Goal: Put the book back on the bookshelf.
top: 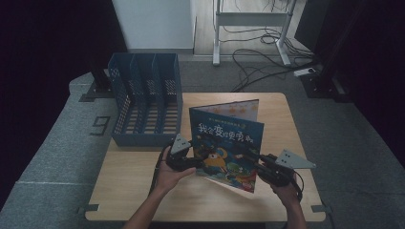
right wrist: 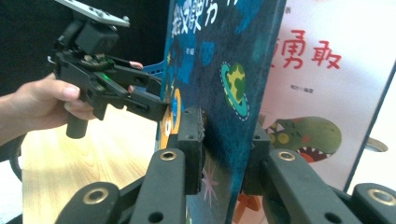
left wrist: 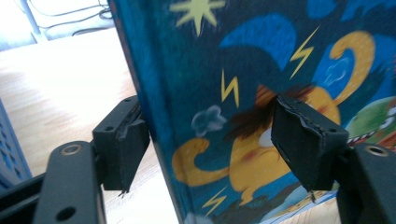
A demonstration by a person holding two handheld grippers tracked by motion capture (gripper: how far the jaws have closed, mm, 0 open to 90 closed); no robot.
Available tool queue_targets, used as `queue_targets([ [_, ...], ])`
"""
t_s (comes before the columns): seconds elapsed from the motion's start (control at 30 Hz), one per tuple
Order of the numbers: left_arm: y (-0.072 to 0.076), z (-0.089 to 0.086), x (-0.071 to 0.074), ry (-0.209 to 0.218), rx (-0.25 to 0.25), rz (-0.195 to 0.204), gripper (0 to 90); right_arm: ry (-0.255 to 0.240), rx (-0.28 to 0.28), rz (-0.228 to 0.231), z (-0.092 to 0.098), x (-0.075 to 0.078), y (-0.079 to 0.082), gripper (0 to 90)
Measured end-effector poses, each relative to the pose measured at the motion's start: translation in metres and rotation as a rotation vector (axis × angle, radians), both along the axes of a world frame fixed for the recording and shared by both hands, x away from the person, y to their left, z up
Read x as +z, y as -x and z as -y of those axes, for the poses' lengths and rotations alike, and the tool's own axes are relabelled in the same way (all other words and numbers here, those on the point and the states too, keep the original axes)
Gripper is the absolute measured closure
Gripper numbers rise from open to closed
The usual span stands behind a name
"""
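Two grippers meet your upright, half-open book (top: 228,143), dark blue with a cartoon cover: right gripper (right wrist: 227,142) clamps it, left gripper (left wrist: 205,140) straddles it loosely.

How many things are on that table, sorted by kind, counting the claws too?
Book: 1
File rack: 1
Claws: 2, left claw and right claw
Total: 4
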State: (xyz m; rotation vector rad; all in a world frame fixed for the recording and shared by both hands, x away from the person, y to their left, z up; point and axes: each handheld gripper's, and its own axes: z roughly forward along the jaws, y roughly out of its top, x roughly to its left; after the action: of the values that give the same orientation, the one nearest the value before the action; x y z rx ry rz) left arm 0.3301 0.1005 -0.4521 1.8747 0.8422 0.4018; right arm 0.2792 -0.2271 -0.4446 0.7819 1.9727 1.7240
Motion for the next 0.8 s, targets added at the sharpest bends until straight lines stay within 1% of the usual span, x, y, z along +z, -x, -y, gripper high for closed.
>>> queue_targets([
  [0.1,0.001,0.001,0.002,0.010,-0.003,0.014,30.0,0.004,-0.009,-0.007,0.002,-0.002,-0.001,71.5],
  [0.2,0.003,0.000,0.004,0.019,-0.008,0.027,32.3,0.014,-0.031,-0.012,0.004,-0.005,-0.003,68.9],
  [0.37,0.004,0.000,0.008,0.025,-0.024,0.025,34.0,0.019,-0.074,-0.018,0.004,-0.009,-0.006,63.2],
  [0.57,0.005,0.000,0.012,0.025,-0.029,0.044,37.3,0.023,-0.105,-0.035,0.005,-0.013,-0.010,59.3],
  [0.7,0.006,0.000,0.014,0.038,-0.032,0.051,38.8,0.027,-0.124,-0.046,0.006,-0.016,-0.012,56.0],
  [0.8,0.008,0.000,0.016,0.047,-0.035,0.065,39.7,0.027,-0.141,-0.053,0.007,-0.018,-0.013,52.9],
])
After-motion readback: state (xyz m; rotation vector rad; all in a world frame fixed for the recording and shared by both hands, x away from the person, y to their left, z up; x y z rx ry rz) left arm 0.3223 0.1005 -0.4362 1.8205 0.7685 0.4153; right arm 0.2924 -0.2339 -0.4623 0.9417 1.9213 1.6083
